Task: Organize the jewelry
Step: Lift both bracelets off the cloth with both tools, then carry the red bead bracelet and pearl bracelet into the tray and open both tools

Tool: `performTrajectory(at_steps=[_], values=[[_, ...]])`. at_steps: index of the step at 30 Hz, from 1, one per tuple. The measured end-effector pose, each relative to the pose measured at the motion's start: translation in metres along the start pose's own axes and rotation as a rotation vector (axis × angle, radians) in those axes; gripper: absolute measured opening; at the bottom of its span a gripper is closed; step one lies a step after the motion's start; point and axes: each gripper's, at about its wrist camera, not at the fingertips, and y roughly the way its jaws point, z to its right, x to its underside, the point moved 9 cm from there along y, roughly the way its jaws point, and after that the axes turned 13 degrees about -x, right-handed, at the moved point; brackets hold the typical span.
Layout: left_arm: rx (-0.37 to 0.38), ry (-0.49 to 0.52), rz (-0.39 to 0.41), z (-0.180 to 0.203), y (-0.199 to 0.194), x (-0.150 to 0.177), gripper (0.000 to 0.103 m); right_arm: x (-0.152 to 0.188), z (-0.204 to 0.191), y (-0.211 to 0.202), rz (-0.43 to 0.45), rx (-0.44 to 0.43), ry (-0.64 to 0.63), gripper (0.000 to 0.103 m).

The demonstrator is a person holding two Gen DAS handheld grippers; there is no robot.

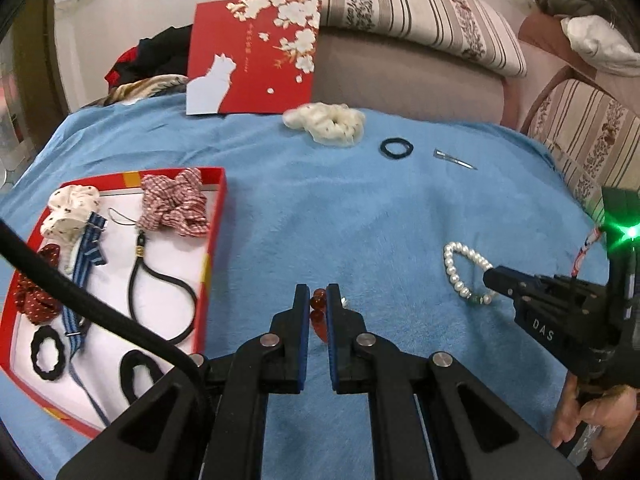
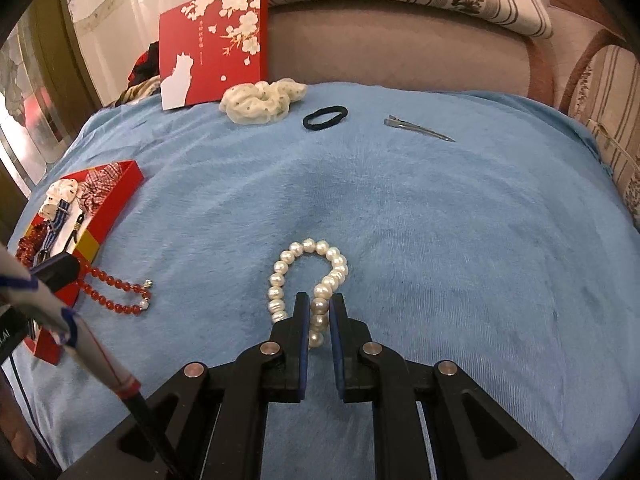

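Both grippers reach low and forward over the blue blanket (image 2: pixel 440 220). The left gripper (image 1: pixel 318 300) is clenched on the red bead bracelet (image 2: pixel 114 290) beside the red box (image 1: pixel 216 216); the right gripper (image 2: pixel 320 308) is clamped on the pearl bracelet (image 2: pixel 308 272) mid-blanket

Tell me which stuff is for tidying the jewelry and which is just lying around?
For the job: red bead bracelet in the left gripper, pearl bracelet in the right gripper, red tray, cream scrunchie, black hair tie, metal clip.

Lying about: red cat box lid, striped cushions, blue blanket.
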Motion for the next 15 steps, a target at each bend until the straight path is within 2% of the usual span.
performTrajectory(at_steps=[5, 15], values=[[0.001, -0.028, 0.027, -0.014, -0.015, -0.003, 0.007, 0.001, -0.012, -0.012, 0.03, 0.017, -0.013, 0.011], [0.029, -0.121, 0.093, -0.052, -0.05, -0.015, 0.007, 0.016, -0.03, -0.034, 0.03, -0.014, 0.06, 0.011]])
